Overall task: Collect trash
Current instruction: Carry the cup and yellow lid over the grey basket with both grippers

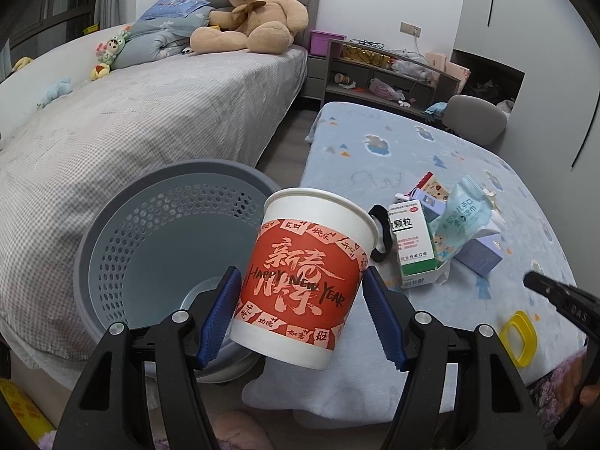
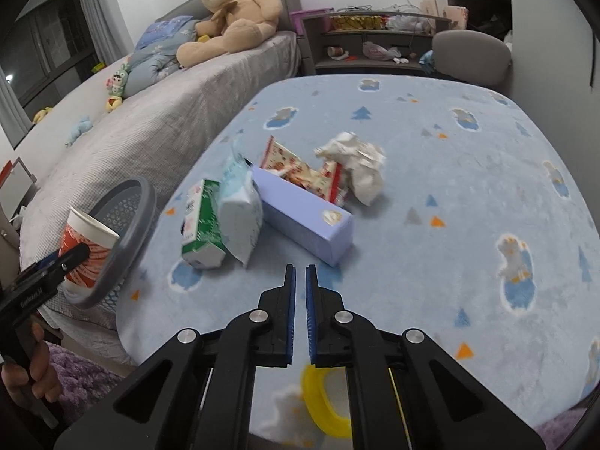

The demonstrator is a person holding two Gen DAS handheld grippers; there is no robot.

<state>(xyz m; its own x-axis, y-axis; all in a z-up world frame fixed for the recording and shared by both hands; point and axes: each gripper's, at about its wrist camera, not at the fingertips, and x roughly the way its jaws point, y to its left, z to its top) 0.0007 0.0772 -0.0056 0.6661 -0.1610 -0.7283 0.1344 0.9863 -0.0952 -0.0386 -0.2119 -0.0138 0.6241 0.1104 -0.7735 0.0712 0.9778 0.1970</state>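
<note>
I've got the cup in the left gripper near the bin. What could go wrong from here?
1. The paper cup sits tilted in the left gripper, over the gray bin's rim rather than its middle; released now, it may bounce out.
2. Squeezing harder could crush the cup.

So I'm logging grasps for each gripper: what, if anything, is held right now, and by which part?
The left gripper holds the paper cup by its lower side wall, across the red band. The right gripper holds nothing; its jaws are nearly together.
</note>
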